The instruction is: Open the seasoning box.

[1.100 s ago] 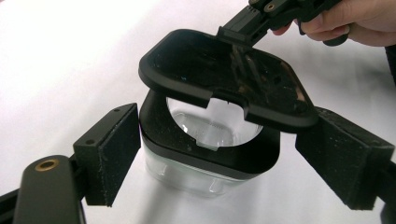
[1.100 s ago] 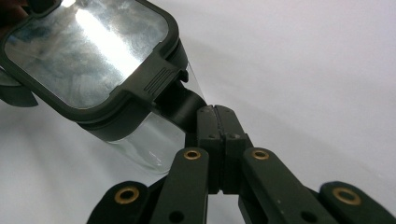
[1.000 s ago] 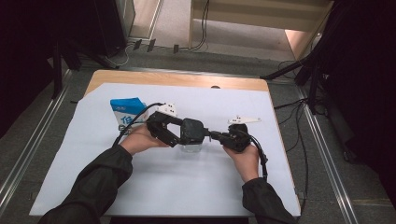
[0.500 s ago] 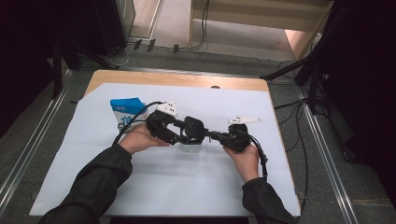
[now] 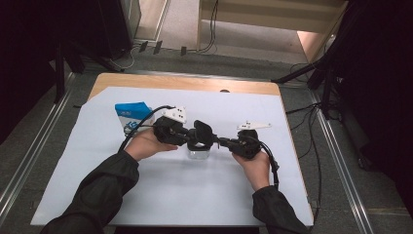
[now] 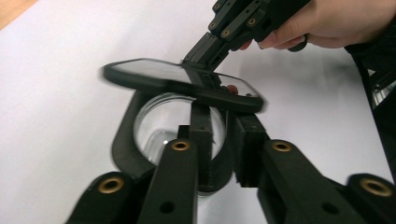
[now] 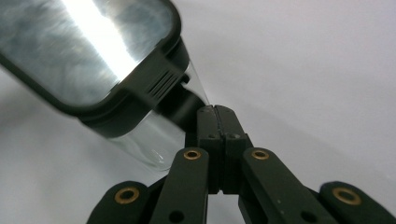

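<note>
Where the two grippers meet, near the middle of the white sheet (image 5: pixel 160 195), a clear glass jar (image 5: pixel 198 153) stands upright on it. The left gripper (image 5: pixel 193 136) comes at the jar from the left; its jaws have just been closing, and in the left gripper view they stand close together with the jar's near wall (image 6: pixel 205 154) between them, one pad inside the jar, though whether they press on it I cannot tell. The right gripper (image 5: pixel 221 142) reaches in from the jar's right with jaws pressed together on the edge of the black-rimmed lid (image 7: pixel 84 51), which hangs tilted just above the jar's mouth. A blue box (image 5: pixel 132 116) lies to the jar's left, well apart from it.
</note>
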`<state>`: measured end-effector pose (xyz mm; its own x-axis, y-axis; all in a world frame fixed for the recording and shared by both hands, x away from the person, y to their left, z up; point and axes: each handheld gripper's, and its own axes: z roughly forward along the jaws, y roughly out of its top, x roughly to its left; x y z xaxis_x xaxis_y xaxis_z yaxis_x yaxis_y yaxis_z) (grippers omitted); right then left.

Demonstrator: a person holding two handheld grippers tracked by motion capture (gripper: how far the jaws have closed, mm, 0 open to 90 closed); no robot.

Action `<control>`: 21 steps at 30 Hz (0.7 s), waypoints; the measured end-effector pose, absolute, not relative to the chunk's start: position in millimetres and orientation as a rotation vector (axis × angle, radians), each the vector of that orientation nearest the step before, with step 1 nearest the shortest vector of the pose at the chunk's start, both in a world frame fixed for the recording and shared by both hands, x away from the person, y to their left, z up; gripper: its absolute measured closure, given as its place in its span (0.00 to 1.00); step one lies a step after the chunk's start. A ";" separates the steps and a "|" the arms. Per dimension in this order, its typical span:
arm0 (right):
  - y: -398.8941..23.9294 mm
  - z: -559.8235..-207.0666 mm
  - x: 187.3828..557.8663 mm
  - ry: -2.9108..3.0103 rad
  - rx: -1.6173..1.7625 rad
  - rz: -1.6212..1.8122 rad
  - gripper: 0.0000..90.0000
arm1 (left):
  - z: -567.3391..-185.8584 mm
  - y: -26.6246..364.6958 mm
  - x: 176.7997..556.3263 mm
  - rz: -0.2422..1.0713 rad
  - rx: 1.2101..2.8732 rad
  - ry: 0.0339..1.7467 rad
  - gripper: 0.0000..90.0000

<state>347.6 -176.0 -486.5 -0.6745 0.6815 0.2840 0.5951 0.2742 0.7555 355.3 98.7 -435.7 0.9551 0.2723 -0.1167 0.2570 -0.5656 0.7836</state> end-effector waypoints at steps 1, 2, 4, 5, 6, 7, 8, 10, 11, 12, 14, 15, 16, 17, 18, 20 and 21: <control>-175.9 -486.6 347.6 2.430 1.226 1.375 1.00 | -435.2 97.9 355.6 0.014 2.189 0.377 0.94; -176.0 -486.6 347.5 2.430 1.227 1.376 1.00 | -434.3 96.9 355.6 0.009 2.183 0.375 0.94; -176.0 -486.3 347.1 2.431 1.229 1.374 1.00 | -433.0 95.0 355.8 -0.002 2.179 0.371 0.96; -176.1 -486.3 347.3 2.431 1.228 1.376 1.00 | -431.9 93.8 355.8 -0.005 2.180 0.369 0.97; -176.3 -486.2 347.2 2.432 1.230 1.374 1.00 | -431.1 92.4 356.4 -0.009 2.176 0.371 0.97; -176.2 -486.3 347.1 2.430 1.232 1.378 1.00 | -430.9 90.6 357.0 -0.018 2.166 0.378 0.98; -176.1 -486.3 346.9 2.429 1.233 1.377 1.00 | -430.3 88.6 357.9 -0.023 2.165 0.382 0.99; -176.2 -486.3 346.4 2.428 1.238 1.378 1.00 | -429.3 86.4 358.9 -0.041 2.174 0.392 1.00; -176.3 -486.3 346.4 2.428 1.238 1.379 1.00 | -428.1 84.7 359.8 -0.052 2.174 0.401 1.00; -176.5 -486.6 346.3 2.428 1.236 1.381 1.00 | -427.0 83.2 360.8 -0.054 2.177 0.399 1.00; -176.7 -487.0 346.2 2.428 1.243 1.386 1.00 | -424.4 78.5 361.4 -0.054 2.188 0.394 1.00; -177.0 -487.4 346.5 2.433 1.244 1.385 1.00 | -423.6 76.9 362.0 -0.055 2.193 0.389 1.00; -176.9 -487.6 346.4 2.435 1.248 1.382 1.00 | -422.8 74.6 362.9 -0.057 2.197 0.386 1.00; -176.9 -488.1 346.3 2.435 1.248 1.380 1.00 | -422.1 72.5 364.0 -0.054 2.203 0.385 1.00; -177.0 -488.4 346.2 2.435 1.248 1.379 1.00 | -421.6 70.9 364.8 -0.056 2.203 0.384 1.00; -176.7 -488.4 345.9 2.432 1.247 1.376 1.00 | -421.5 66.9 365.6 -0.060 2.199 0.391 1.00; -176.4 -488.2 345.7 2.431 1.249 1.373 1.00 | -421.4 65.7 366.2 -0.061 2.204 0.385 1.00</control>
